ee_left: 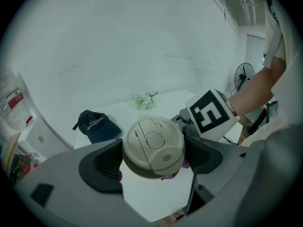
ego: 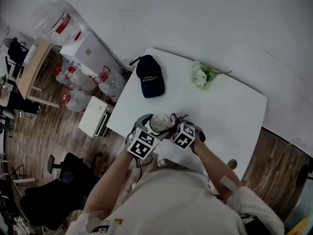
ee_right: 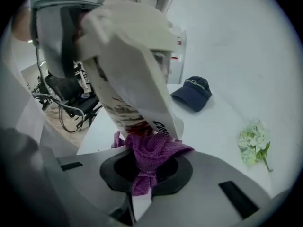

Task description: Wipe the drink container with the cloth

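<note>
1. Left gripper view: the left gripper [ee_left: 154, 167] has its jaws clamped on the drink container [ee_left: 153, 144], with the lid facing the camera.
2. Right gripper view: the right gripper [ee_right: 147, 176] pinches the purple cloth [ee_right: 152, 149], which is bunched against the tilted container's lower side.
3. Wiping seems under way. How much is clean cannot be told, and the upper wall and lid probably remain.
4. Farther out on the table [ego: 234, 111] lie a cap [ego: 150, 76] and flowers [ego: 200, 75].

Your white surface [ego: 234, 114] stands against a plain white wall [ego: 205, 13] on a dark wood-plank floor [ego: 54, 131]. To your left sit a black office chair [ego: 68, 177], a light wooden desk [ego: 30, 70] and a white cabinet [ego: 90, 50].
</note>
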